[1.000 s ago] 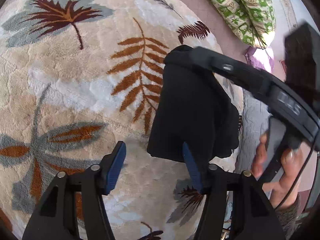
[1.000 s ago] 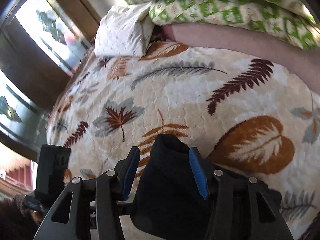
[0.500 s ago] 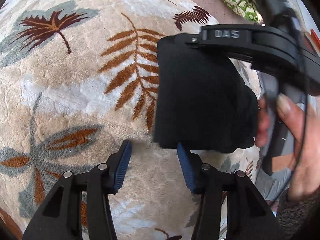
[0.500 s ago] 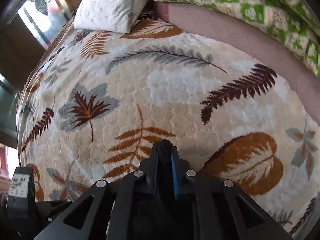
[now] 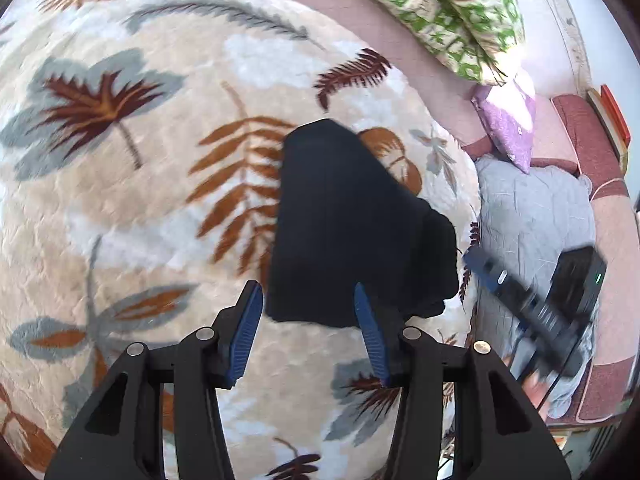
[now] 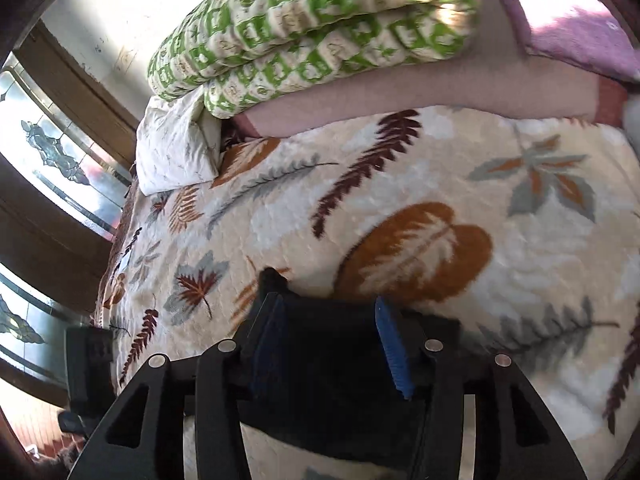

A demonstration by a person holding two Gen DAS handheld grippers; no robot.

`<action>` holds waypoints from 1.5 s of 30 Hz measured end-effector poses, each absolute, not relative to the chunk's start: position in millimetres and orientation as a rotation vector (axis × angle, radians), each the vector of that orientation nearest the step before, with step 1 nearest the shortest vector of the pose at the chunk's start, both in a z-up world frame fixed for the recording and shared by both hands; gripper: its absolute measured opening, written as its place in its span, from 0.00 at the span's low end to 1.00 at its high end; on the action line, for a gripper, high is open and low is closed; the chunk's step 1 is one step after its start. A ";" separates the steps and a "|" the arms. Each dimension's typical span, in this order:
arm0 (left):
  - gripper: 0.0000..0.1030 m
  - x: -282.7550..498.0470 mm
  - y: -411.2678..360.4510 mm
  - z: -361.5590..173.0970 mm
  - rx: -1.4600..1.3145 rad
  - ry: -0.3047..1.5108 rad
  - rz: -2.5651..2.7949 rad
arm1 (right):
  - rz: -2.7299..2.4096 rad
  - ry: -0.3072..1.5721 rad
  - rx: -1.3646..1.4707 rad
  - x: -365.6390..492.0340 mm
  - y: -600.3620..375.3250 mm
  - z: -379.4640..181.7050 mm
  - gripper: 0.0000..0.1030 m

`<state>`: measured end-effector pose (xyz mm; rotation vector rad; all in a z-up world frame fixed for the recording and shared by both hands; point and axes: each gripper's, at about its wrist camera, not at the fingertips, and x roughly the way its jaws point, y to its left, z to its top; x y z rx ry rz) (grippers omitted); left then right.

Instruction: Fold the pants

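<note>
The black pants (image 5: pixel 352 224) lie folded into a compact bundle on the leaf-patterned blanket (image 5: pixel 120 208). My left gripper (image 5: pixel 308 320) is open, its blue pads either side of the bundle's near edge, holding nothing. My right gripper (image 6: pixel 332 340) is open just above the pants (image 6: pixel 332 392), which fill the space under its fingers. The right gripper also shows in the left wrist view (image 5: pixel 532 308), off to the right of the bundle, blurred.
A green-and-white patterned quilt (image 6: pixel 312 28) is stacked at the far edge, a white pillow (image 6: pixel 176 148) to its left. A purple cushion (image 5: pixel 508 116) and a grey cloth (image 5: pixel 532 216) lie to the right. Windows (image 6: pixel 48 160) stand beyond the bed.
My right gripper was shut on the pants' far edge half a second ago; it has opened and pulled back to the right. The pants now lie free. My left gripper stayed open.
</note>
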<state>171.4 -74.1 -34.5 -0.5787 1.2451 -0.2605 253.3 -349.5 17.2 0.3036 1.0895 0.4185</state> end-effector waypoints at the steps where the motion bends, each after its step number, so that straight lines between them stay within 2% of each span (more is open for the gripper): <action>1: 0.45 175.7 -81.6 -30.5 -0.544 1.246 -0.258 | 0.393 1.090 0.319 240.6 -361.3 12.2 0.49; 8: 0.45 194.3 -122.0 -44.0 -0.364 1.290 -0.165 | 0.359 1.104 0.412 209.3 -380.5 -32.0 0.49; 9: 0.45 197.4 -124.3 -49.8 -0.357 1.298 -0.155 | 0.356 1.095 0.403 207.1 -378.3 -35.4 0.43; 10: 0.45 198.9 -124.1 -56.1 -0.350 1.312 -0.146 | 0.357 1.082 0.386 205.4 -376.8 -37.8 0.25; 12: 0.45 202.0 -124.0 -66.9 -0.353 1.336 -0.146 | 0.330 1.082 0.377 202.8 -381.2 -48.8 0.24; 15: 0.45 199.6 -121.4 -61.0 -0.350 1.323 -0.163 | 0.332 1.099 0.517 200.6 -403.9 -70.5 0.25; 20: 0.45 190.9 -89.6 -32.3 -0.378 1.228 -0.226 | 0.416 1.026 0.659 193.0 -420.4 -51.5 0.41; 22: 0.54 193.0 -74.1 -29.3 -0.399 1.211 -0.235 | 0.412 0.980 0.725 191.9 -433.3 -42.4 0.72; 23: 0.62 195.2 -67.7 -30.9 -0.406 1.216 -0.234 | 0.405 0.973 0.723 192.8 -435.9 -39.4 0.76; 34: 0.62 209.9 -70.6 -64.0 -0.361 1.303 -0.272 | 0.432 1.107 0.606 222.9 -411.2 -69.5 0.77; 45: 0.65 218.2 -91.4 -80.9 -0.433 1.281 -0.350 | 0.521 1.088 0.655 229.6 -401.8 -83.9 0.77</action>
